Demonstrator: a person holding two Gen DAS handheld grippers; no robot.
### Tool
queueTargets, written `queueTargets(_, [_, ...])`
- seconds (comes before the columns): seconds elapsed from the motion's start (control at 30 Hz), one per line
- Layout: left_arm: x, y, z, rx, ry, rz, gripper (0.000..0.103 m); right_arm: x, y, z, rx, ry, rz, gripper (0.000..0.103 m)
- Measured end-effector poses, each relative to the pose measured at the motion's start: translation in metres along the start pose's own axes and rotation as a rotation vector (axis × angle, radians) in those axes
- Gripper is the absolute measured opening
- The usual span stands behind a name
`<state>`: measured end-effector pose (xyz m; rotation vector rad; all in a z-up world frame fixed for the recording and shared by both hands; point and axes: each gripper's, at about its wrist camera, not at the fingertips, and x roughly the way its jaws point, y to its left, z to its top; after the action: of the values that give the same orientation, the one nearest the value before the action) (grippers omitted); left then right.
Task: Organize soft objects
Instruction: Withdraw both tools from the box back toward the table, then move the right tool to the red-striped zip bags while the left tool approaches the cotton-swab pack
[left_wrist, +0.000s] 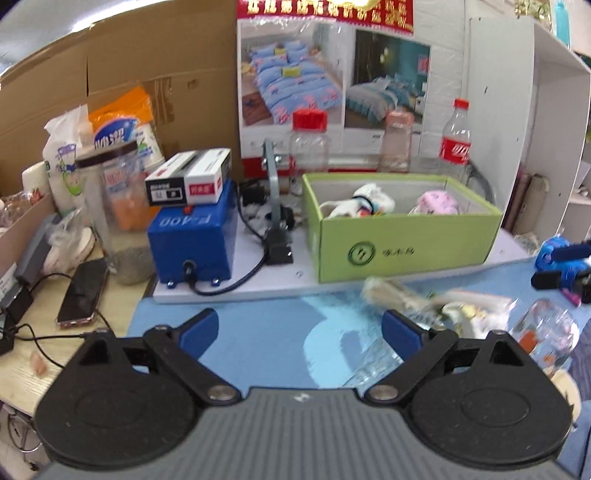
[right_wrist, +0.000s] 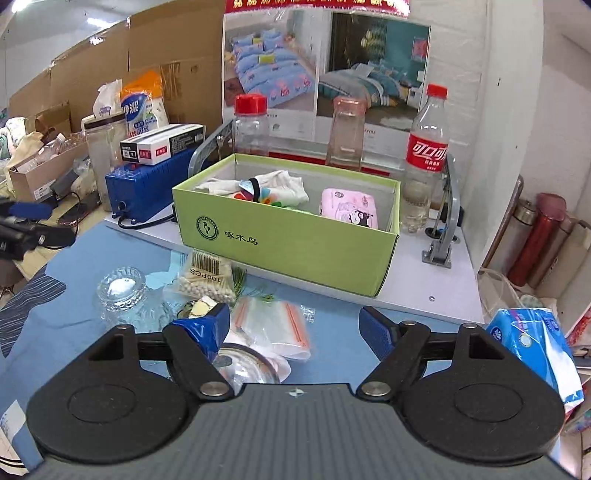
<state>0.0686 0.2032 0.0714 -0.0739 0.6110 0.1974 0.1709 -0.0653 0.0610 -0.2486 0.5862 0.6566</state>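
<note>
Left tongs (left_wrist: 299, 330): stood wide apart with nothing between them, hovering over the blue mat (left_wrist: 266, 343) on the table, short of the green box (left_wrist: 402, 243).
Right tongs (right_wrist: 293, 328): also apart and empty, poised above the loose packets in front of the box.
Soft things already stowed: a white cloth bundle (right_wrist: 273, 184) with a black band and coloured bits, and a pink tissue pack (right_wrist: 349, 205), both lay inside the green box.
Soft things still out: a bag of cotton swabs (right_wrist: 208, 278) lay just before the box; a zip bag (right_wrist: 273, 325) lay beside it, near the right tongs; a blue tissue pack (right_wrist: 532, 343) sat at the far right.
Handling, swabs bag: probably light and crinkly, the film likely slippery; a pinch across the bulging middle looked safer than the flat edge.
Handling, zip bag: limp and thin, likely to slide; its sealed strip seemed the firmest hold.
Fragile neighbour: a cut-glass vessel (right_wrist: 123, 295) lay on its side close to the swabs bag, and could roll if nudged.
Hard to make out: the left view was smeared by blur, so the packets there could not be told apart; the zip bag's contents and the round glassy thing under the right tongs were unclear.
</note>
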Motion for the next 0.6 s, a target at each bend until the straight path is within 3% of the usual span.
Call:
queueTargets(0.13, [0.018, 0.001, 0.013, 0.031, 0.023, -0.007, 0.094, 0.021, -0.011, 0.008, 0.002, 0.066, 0.047, 0.064])
queueTargets(0.3, [0.061, -0.017, 0.044, 0.095, 0.111, -0.121, 0.094, 0.052, -0.013, 0.023, -0.052, 0.152, 0.084, 0.064])
queueTargets(0.5, [0.142, -0.046, 0.072, 0.121, 0.381, -0.285, 0.094, 0.081, -0.004, 0.034, -0.114, 0.212, 0.168, 0.064])
queueTargets(0.6, [0.172, -0.057, 0.074, 0.133, 0.474, -0.346, 0.094, 0.088, -0.003, 0.035, -0.132, 0.217, 0.185, 0.065])
